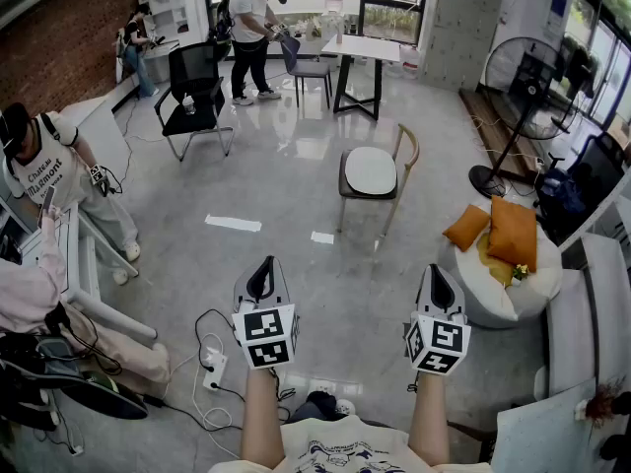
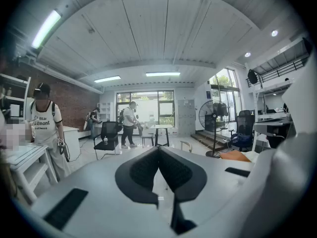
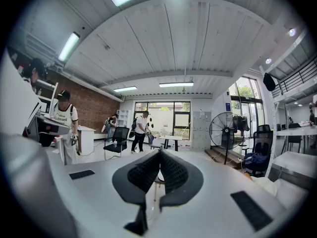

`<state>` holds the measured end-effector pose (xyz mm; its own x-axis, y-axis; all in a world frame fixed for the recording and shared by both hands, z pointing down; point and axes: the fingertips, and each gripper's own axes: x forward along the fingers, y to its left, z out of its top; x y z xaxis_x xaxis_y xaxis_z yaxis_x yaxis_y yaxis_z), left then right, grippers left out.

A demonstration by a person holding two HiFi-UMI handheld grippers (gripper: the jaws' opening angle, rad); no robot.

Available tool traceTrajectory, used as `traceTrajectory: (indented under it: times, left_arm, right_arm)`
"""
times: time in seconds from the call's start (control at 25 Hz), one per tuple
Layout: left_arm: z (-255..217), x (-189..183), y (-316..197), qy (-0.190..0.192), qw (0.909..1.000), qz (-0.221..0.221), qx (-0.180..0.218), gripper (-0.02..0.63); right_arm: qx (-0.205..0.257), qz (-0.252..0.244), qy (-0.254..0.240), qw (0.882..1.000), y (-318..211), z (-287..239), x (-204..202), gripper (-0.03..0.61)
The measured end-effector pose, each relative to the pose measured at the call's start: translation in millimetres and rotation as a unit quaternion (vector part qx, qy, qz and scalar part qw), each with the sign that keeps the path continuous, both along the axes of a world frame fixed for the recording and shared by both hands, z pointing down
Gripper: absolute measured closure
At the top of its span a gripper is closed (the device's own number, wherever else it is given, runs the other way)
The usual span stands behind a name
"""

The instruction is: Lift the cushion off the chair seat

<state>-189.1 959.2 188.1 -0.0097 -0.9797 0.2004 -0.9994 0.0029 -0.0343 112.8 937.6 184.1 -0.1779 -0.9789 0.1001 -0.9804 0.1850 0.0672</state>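
Note:
A white round cushion [image 1: 371, 169] lies on the seat of a wooden chair [image 1: 405, 156] in the middle of the floor, well ahead of me in the head view. My left gripper [image 1: 261, 265] and right gripper [image 1: 437, 273] are held out low in front of my body, both far short of the chair. Each is shut with nothing between its jaws. In the left gripper view the left gripper [image 2: 159, 148] points at the room, with the chair's backrest [image 2: 186, 145] just showing over its right jaw. In the right gripper view the right gripper [image 3: 159, 153] hides most of the chair.
A white beanbag [image 1: 501, 286] with orange pillows [image 1: 514, 231] sits to the right of the chair. A standing fan [image 1: 521, 87], a black office chair [image 1: 195, 97] and a white table [image 1: 361, 49] stand farther back. People stand at left and back. Cables and a power strip [image 1: 213, 371] lie near my feet.

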Motion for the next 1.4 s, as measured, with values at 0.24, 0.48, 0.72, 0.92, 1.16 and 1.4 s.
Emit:
traceTrajectory:
  times: [0.24,0.48,0.72,0.92,1.16,1.4]
  left_arm:
    - [0,-9,3,-0.002,1.0,0.001,0.001,0.6]
    - [4,-8,1,-0.001,1.0,-0.003,-0.002,0.6]
    - [7,-11,-14,0.003,1.0,-0.001,0.001,0.6]
    - [14,-15,-31,0.011,0.9999,0.001,-0.003,0.6]
    - [18,-38,-68,0.022,0.9997,0.005,0.01,0.423]
    - [27,-51,-99,0.02,0.9996,0.017,0.005,0.385]
  right_arm:
    - [0.002,0.0,-0.001,1.0,2,0,-10,0.565]
    - [0.002,0.001,-0.001,1.0,0,2,-6,0.565]
    - [-0.003,0.001,0.0,1.0,-13,9,-10,0.565]
    - [-0.008,0.002,-0.005,1.0,-30,17,-16,0.532]
    - [-0.007,0.004,-0.012,1.0,-63,24,-38,0.433]
    - [-0.009,0.01,-0.013,1.0,-89,34,-52,0.41]
